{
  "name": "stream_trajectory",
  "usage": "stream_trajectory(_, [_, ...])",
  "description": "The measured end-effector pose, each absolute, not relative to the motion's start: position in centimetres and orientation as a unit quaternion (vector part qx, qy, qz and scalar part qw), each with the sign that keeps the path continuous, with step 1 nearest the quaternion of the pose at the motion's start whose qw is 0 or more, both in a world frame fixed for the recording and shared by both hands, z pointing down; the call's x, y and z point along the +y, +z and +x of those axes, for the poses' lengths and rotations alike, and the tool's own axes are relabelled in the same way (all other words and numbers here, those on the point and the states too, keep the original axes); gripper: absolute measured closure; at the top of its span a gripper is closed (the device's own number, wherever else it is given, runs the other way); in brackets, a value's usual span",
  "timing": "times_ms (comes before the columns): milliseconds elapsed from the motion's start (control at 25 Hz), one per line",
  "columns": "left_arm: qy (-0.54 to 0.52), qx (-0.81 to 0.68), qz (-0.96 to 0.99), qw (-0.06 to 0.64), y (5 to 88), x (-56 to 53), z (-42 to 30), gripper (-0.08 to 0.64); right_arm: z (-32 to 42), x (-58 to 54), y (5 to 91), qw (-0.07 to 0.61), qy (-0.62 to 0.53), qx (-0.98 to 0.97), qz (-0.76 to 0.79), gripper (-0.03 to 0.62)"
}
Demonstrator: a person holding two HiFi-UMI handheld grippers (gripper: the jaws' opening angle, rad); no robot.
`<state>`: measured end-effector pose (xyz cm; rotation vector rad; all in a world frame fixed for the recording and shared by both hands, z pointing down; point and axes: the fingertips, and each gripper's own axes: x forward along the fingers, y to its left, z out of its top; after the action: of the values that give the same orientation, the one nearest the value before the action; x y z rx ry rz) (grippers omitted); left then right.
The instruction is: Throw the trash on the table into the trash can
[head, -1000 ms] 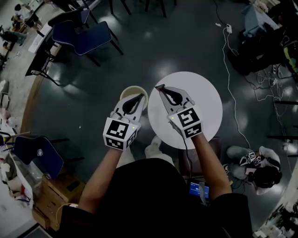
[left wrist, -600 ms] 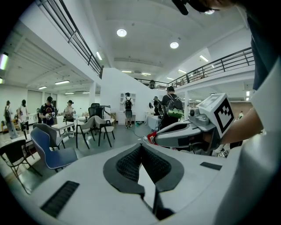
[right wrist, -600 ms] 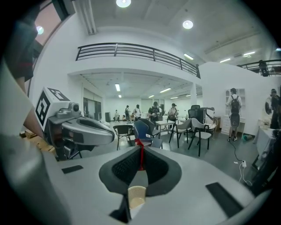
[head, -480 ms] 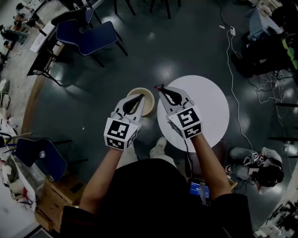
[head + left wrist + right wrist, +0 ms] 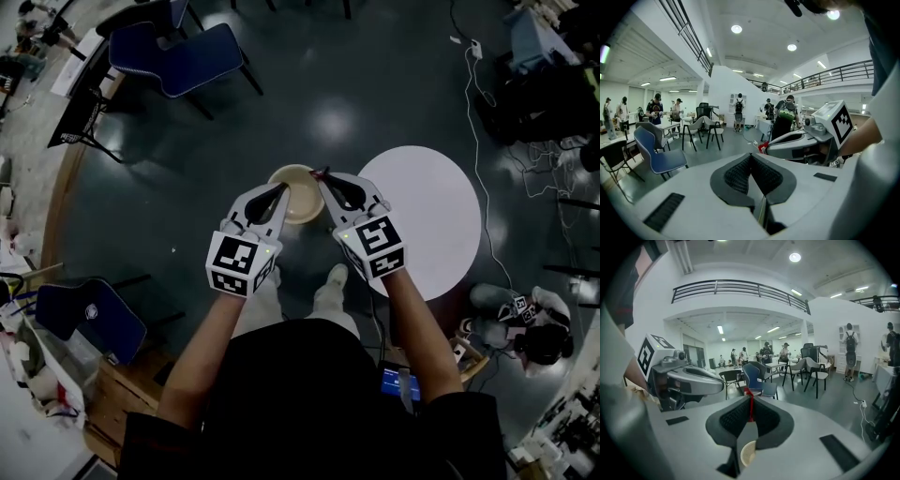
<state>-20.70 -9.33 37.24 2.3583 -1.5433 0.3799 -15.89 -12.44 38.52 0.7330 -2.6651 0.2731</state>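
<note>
My right gripper (image 5: 323,175) is shut on a small red scrap of trash (image 5: 322,173), pinched at the very tips and hanging over the right rim of the cream round trash can (image 5: 298,195) on the dark floor. In the right gripper view the red scrap (image 5: 750,405) sticks up between the closed pads, and the trash can (image 5: 748,453) shows below through the gap. My left gripper (image 5: 283,187) is shut with nothing in it, its tips over the can's left rim. The white round table (image 5: 441,225) stands to the right with a bare top.
Blue chairs (image 5: 183,56) stand at the far left, another (image 5: 89,319) at the near left. Cables (image 5: 473,103) run over the floor right of the table. A person (image 5: 525,342) sits low at the right. Tables, chairs and standing people fill the hall (image 5: 693,126).
Both grippers have moved left off the white table and now hang over the trash can. The right one still holds the red scrap; the left stays shut.
</note>
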Motion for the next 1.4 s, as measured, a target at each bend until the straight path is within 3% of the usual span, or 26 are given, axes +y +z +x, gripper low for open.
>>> stream_trajectory(440, [0.158, -0.506, 0.828, 0.183, 43.5, -13.1, -28.7, 0.546, -21.9, -16.9, 46.4, 0.207, 0.151, -0.918, 0.302, 0.563])
stream_trajectory(1400, [0.198, -0.451, 0.825, 0.277, 66.9, -19.9, -34.4, 0.546, -25.8, -21.8, 70.9, 0.271, 0.252, -0.858, 0.356, 0.563])
